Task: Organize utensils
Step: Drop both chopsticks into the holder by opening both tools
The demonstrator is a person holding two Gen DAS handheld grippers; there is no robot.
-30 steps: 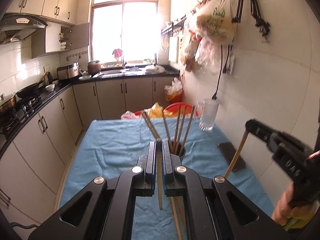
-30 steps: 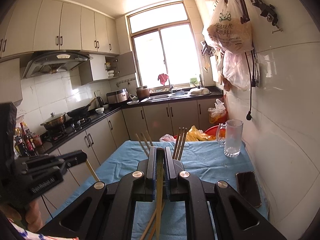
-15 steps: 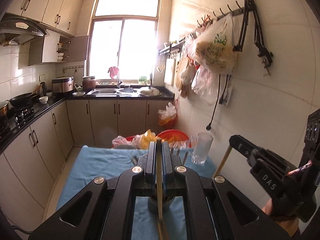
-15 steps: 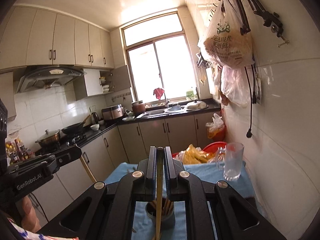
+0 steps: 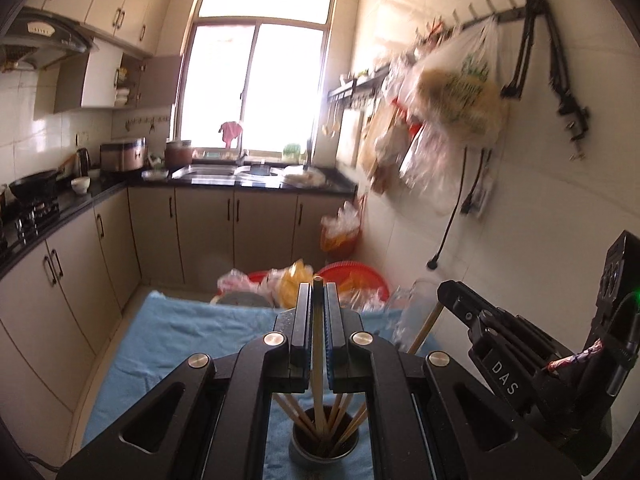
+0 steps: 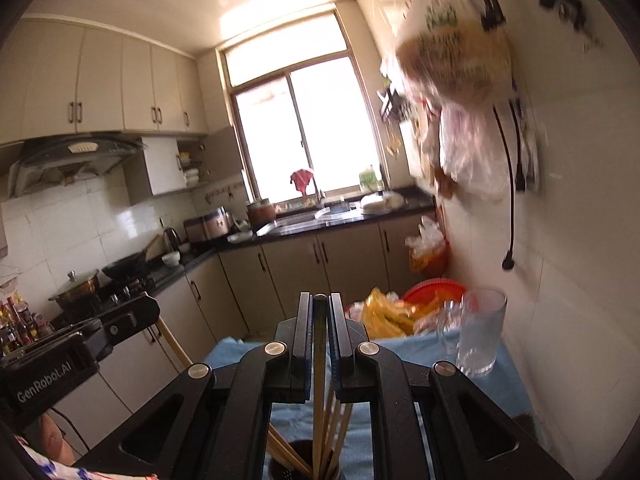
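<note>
My left gripper [image 5: 318, 292] is shut on a wooden chopstick [image 5: 317, 360] held upright between its pads. Its lower end reaches into a dark metal utensil cup [image 5: 325, 446] holding several chopsticks, right below the jaws. My right gripper [image 6: 320, 304] is shut on another chopstick [image 6: 319, 408], which hangs down over the same cup [image 6: 304, 466]. The right gripper [image 5: 442, 290] also shows at the right of the left wrist view with its chopstick [image 5: 425, 330]. The left gripper [image 6: 154, 314] shows at the left of the right wrist view.
A blue cloth [image 5: 180, 332] covers the table. A glass mug [image 6: 478, 332] stands at its far right by the tiled wall. Plastic bags and a red basin [image 5: 352, 278] lie beyond the far edge. Bags [image 5: 456, 92] hang on wall hooks. Counters and a stove [image 6: 120, 276] line the left.
Both grippers have moved forward over the table with their chopsticks. The cup, earlier ahead of the jaws, now sits directly beneath them, and the chopsticks' lower ends have come over it.
</note>
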